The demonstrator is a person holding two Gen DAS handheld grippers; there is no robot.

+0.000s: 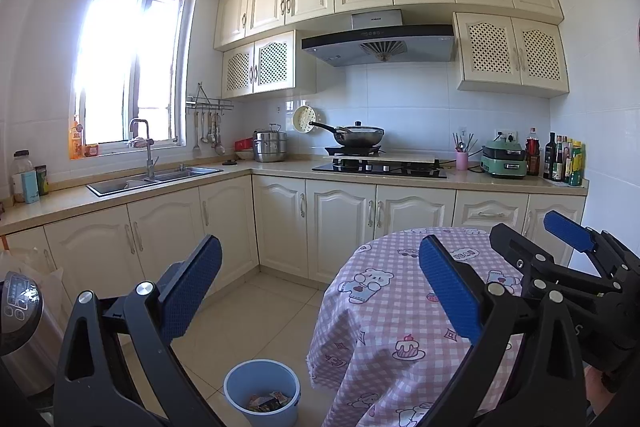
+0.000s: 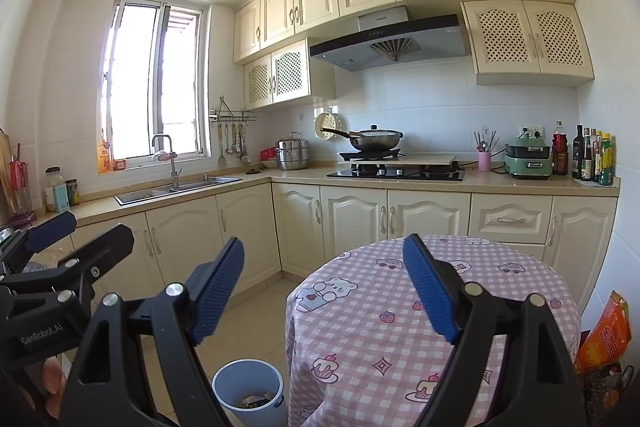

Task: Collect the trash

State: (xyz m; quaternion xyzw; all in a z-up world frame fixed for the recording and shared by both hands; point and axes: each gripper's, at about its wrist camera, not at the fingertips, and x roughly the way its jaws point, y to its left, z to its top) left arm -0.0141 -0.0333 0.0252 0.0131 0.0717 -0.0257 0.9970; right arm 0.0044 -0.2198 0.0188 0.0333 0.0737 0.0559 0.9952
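A light blue bin [image 1: 262, 391] stands on the floor left of the round table and holds several wrappers [image 1: 267, 402]; it also shows in the right wrist view [image 2: 249, 389]. The table with a pink checked cloth [image 1: 384, 307] [image 2: 360, 323] has no loose trash showing on its top. My left gripper [image 1: 320, 291] is open and empty, held above the floor and the table's edge. My right gripper [image 2: 324, 291] is open and empty too. The right gripper also shows at the right of the left wrist view [image 1: 536, 227], and the left gripper at the left of the right wrist view [image 2: 84, 227].
Cream kitchen cabinets [image 1: 340, 211] line the back with a sink [image 1: 152, 179] and a hob with a wok [image 1: 360, 137]. A steel appliance [image 1: 20, 315] stands at the far left. An orange snack bag [image 2: 606, 331] sits right of the table.
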